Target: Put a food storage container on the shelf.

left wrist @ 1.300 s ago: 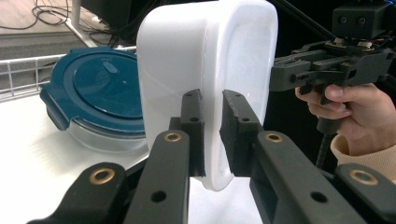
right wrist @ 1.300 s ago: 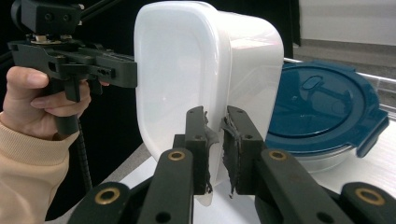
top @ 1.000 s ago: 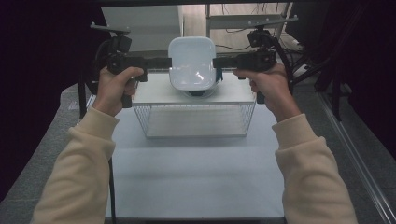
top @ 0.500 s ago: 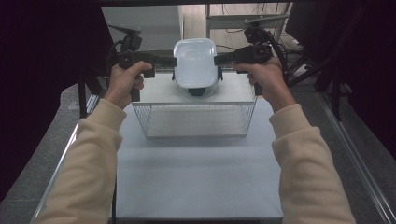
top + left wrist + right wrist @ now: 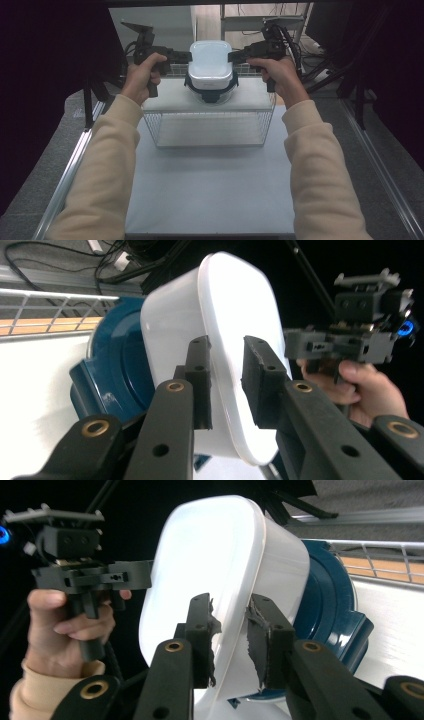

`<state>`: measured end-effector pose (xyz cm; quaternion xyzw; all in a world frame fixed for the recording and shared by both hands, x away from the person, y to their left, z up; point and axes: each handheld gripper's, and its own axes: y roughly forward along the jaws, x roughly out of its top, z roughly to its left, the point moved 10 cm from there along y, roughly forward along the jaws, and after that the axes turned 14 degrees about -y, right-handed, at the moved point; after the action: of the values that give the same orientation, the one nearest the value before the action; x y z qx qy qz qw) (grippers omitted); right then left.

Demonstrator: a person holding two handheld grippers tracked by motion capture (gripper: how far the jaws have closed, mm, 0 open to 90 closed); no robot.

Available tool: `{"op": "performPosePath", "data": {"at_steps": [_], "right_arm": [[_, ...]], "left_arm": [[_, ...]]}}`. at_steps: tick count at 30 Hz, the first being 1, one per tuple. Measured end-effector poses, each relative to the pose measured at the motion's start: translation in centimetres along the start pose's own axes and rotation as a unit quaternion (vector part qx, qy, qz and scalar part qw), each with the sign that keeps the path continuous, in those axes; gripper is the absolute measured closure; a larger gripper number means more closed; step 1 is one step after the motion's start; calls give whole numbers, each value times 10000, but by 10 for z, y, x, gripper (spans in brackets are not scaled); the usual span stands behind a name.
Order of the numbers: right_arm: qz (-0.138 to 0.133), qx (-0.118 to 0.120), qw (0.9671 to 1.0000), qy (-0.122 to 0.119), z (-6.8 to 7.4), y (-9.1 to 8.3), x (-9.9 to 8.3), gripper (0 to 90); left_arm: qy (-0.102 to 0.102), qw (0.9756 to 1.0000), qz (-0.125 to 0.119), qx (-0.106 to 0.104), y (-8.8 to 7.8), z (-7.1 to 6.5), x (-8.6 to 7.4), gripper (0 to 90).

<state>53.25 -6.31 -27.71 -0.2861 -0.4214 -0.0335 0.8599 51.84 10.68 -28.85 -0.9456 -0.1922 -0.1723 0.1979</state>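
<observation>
On the bench's wire rack [image 5: 210, 125], your tub [image 5: 211, 62] is down at 12 o'clock; both jaws just loosened, so pull away.

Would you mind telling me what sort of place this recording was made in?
Probably a lab or workshop bench set up for recording handling tasks, not a home. A white mat covers the table inside a metal rail frame, loose cables trail behind, and a wire rack stands on it.
</observation>
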Motion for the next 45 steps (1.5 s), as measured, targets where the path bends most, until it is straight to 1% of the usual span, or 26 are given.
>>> {"op": "performPosePath", "data": {"at_steps": [3,4,5,6,10,11,12,13,14,16,17,20,22,23,25,26,27,28,29,33,34,36,37,40,43,45], "right_arm": [[-41,30,9995,316,-7,5,0,675],[-46,40,9992,397,-10,6,-1,662],[-51,20,9990,448,-13,8,-2,651],[-149,39,9987,493,-14,9,-2,652],[-297,85,9982,507,-16,8,-2,653],[-319,82,9983,473,-15,8,-2,640],[-311,56,9986,431,-15,8,-3,577],[-355,12,9987,363,-15,8,-3,496],[-407,-63,9987,302,-14,7,-1,449],[-548,-215,9983,-14,-9,1,1,375],[-576,-278,9978,-184,-7,-3,0,343],[-619,-389,9951,-665,1,-19,-5,310],[-645,-360,9933,-887,5,-30,-11,302],[-658,-366,9922,-997,6,-35,-15,302],[-641,-425,9895,-1221,8,-45,-24,305],[-630,-478,9874,-1369,8,-48,-29,303],[-591,-531,9858,-1478,10,-52,-34,302],[-575,-574,9840,-1586,11,-55,-40,299],[-552,-604,9823,-1682,13,-58,-46,294],[-413,-702,9750,-2065,23,-64,-75,280],[-355,-713,9737,-2133,25,-65,-84,278],[-279,-780,9693,-2314,27,-66,-104,272],[-266,-774,9688,-2341,29,-66,-113,269],[-268,-761,9666,-2431,31,-67,-139,265],[-270,-786,9658,-2457,29,-67,-159,262],[-275,-757,9662,-2449,27,-66,-170,262]], "left_arm": [[-140,9999,-38,-47,6,7,3,734],[-168,9999,-21,-21,7,9,3,723],[-184,9998,-52,-68,8,10,4,714],[-205,9997,-54,-105,8,10,4,712],[-114,9999,-42,-89,8,11,3,700],[-91,9999,-74,-36,8,11,3,673],[-34,9999,-100,21,7,12,3,636],[86,9999,-141,44,6,11,3,588],[185,9996,-190,119,4,10,3,526],[440,9979,-315,353,-3,11,2,397],[562,9968,-378,418,-8,10,0,360],[866,9937,-551,453,-24,6,-8,295],[1037,9918,-598,449,-34,5,-17,270],[1141,9902,-625,515,-39,5,-22,262],[1437,9852,-611,712,-46,7,-34,260],[1632,9815,-576,822,-49,8,-42,257],[1858,9767,-515,941,-52,9,-51,258],[2021,9729,-492,1011,-55,10,-60,258],[2119,9707,-480,1027,-57,11,-68,258],[2323,9649,-448,1140,-65,19,-97,254],[2337,9643,-451,1163,-68,21,-104,254],[2302,9654,-458,1133,-71,27,-118,255],[2304,9652,-452,1151,-72,31,-125,256],[2343,9625,-447,1290,-75,46,-143,257],[2259,9647,-372,1304,-76,60,-161,256],[2217,9654,-352,1326,-77,68,-171,256]]}}
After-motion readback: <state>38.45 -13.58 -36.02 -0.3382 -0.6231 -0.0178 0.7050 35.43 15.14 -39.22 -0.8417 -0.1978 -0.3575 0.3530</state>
